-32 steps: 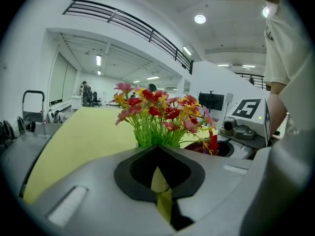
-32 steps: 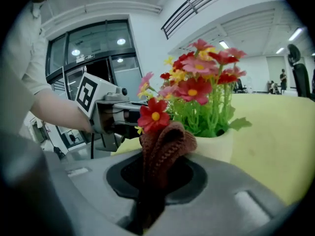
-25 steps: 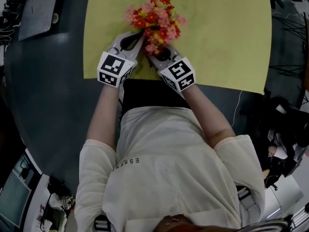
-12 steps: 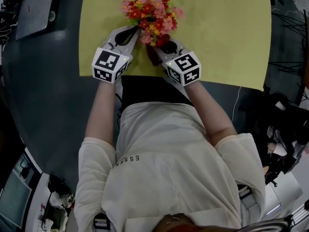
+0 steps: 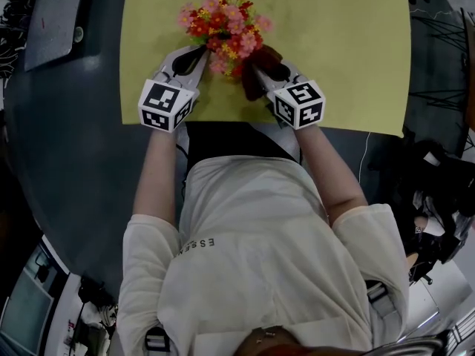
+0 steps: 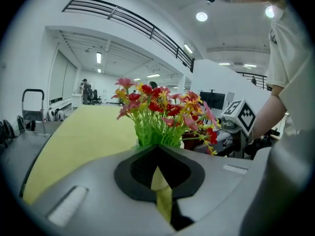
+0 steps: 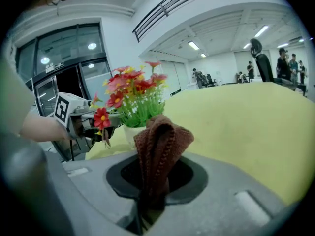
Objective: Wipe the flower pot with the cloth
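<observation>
From overhead, red and pink flowers (image 5: 221, 28) stand near the front edge of the yellow worktop (image 5: 341, 58), between the left claw (image 5: 202, 53) and right claw (image 5: 260, 64). Along the left claw, jaws sit closed on nothing, so I'd guess a hard rub could topple the unsteadied flowers. Along the right claw, jaws pinch the brown cloth (image 7: 157, 144); the small white flower pot (image 7: 132, 133) stands just beyond.

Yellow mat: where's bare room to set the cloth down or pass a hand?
Widest bare patch: yellow mat between the flowers and its right edge. Narrower strip left of the flowers, up to the dark table. Crowded at the near edge, where the left gripper and the right gripper, jaws shut on the cloth, flank the flowers.
</observation>
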